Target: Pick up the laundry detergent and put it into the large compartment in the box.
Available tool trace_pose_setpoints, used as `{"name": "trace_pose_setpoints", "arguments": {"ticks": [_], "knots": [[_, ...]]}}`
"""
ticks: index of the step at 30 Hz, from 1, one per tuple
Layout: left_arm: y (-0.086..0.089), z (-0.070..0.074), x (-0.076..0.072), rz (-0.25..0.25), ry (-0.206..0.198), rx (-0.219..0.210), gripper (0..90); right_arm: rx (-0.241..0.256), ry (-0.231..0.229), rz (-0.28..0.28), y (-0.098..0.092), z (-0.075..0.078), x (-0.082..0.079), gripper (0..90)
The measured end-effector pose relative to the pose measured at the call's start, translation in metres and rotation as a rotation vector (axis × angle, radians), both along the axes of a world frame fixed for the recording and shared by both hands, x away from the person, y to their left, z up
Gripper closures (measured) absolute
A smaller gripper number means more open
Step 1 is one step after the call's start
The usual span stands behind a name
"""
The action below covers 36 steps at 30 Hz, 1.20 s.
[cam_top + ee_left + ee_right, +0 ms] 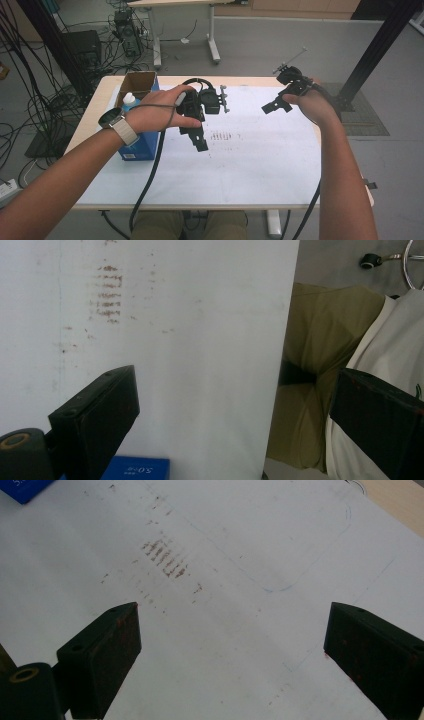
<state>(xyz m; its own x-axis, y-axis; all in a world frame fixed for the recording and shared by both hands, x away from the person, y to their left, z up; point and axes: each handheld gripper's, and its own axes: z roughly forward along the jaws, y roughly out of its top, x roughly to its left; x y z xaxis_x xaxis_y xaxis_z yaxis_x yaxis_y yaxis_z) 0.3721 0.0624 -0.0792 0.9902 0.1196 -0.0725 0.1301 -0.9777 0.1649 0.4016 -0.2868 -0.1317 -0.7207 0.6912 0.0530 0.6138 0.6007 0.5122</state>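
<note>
I find nothing held in either tool. The left hand-held gripper (199,142) hangs above the white sheet (250,165), its jaws standing wide apart and released, with only bare paper between them in the left gripper view. The thing nearest it is the blue box (142,147), which stands on the bench (95,107) at the sheet's left edge, just beside my left hand (157,114); a corner of that box also shows low in the left gripper view (135,469). A white bottle (130,101) sits behind the blue box, and an open cardboard box (140,82) stands just beyond it.

The right hand-held gripper (275,106) is raised over the far right part of the sheet, well apart from the left one. Its jaws are likewise spread and empty. Between them, in the right gripper view, I note a patch of brown streaks (165,557) on the paper and a faint blue pen outline (280,587). The same streaks lie near the sheet's middle in the high view (226,136).
</note>
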Motion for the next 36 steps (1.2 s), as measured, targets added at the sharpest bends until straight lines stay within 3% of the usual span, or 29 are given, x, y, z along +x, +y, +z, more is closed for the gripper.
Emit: {"name": "trace_pose_setpoints", "arguments": {"ticks": [36], "knots": [[0.0012, -0.0096, -0.0032, 0.024, -0.002, 0.010, 6.0, 0.003, -0.005, 0.003, -0.0021, -0.0017, -0.0040, 7.9]]}}
